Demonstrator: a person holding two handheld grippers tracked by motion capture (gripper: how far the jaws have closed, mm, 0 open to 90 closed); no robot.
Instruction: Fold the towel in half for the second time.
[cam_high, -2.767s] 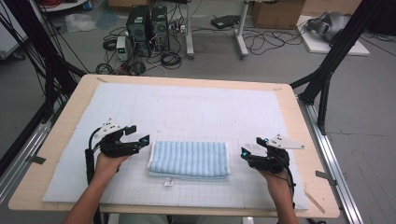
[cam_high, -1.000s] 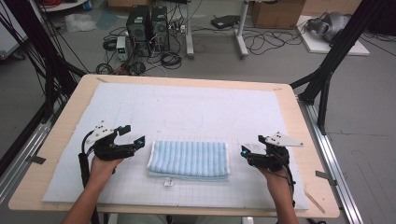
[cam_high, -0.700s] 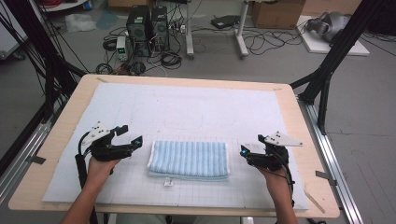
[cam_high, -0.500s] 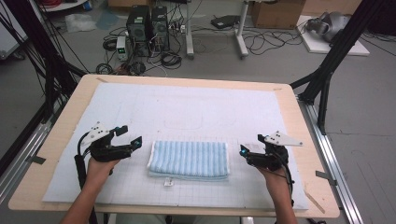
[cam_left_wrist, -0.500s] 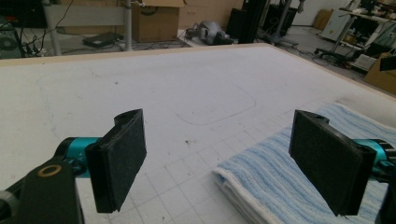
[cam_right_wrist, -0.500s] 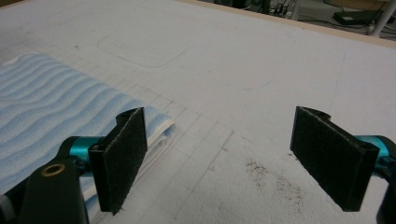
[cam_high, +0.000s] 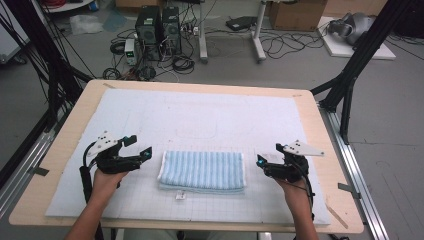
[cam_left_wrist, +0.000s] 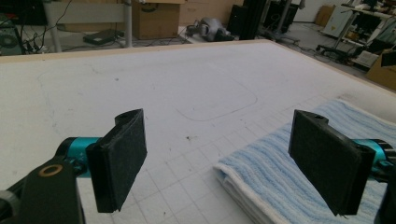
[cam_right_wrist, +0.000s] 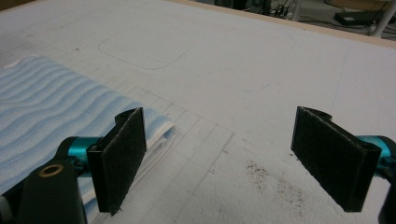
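My left gripper (cam_high: 142, 154) and right gripper (cam_high: 261, 161) flank the folded blue towel (cam_high: 202, 171) (lying flat on the worktop (cam_high: 200, 112)), near its ends, both jaws spread wide, pinching nothing.

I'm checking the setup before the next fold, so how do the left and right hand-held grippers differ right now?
The left hand-held gripper sits off the folded towel's left end, the right hand-held gripper off its right end. The left stands farther from the towel, the right nearer. The left angles slightly away; the right points straight at it. Both are open and empty.
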